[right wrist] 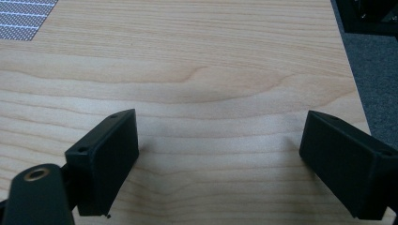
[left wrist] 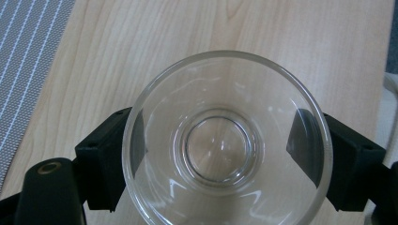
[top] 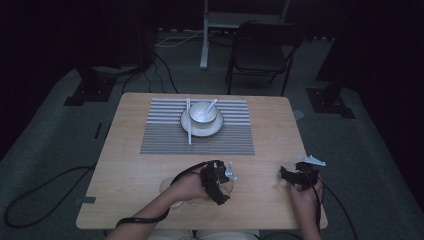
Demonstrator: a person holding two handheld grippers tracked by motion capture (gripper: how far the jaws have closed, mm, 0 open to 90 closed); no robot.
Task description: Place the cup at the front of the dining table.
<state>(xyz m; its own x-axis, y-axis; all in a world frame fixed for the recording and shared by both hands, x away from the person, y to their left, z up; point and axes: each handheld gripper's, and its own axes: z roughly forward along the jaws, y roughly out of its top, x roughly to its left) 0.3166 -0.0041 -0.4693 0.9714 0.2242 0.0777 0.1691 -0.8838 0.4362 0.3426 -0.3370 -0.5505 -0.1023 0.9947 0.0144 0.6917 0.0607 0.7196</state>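
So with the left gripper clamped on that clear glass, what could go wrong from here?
The left gripper grips the clear glass by its smooth, curved wall, so it might slip or tilt once lifted. The glass sits near the table's front edge; a fumble could send it off. Carried forward, it could knock the white bowl and its spoon.

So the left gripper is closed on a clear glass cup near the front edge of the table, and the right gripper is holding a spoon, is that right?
Not quite. The right gripper holds nothing: the right gripper view shows its jaws wide apart over bare table. The rest stands: the left gripper is closed on the clear glass cup.
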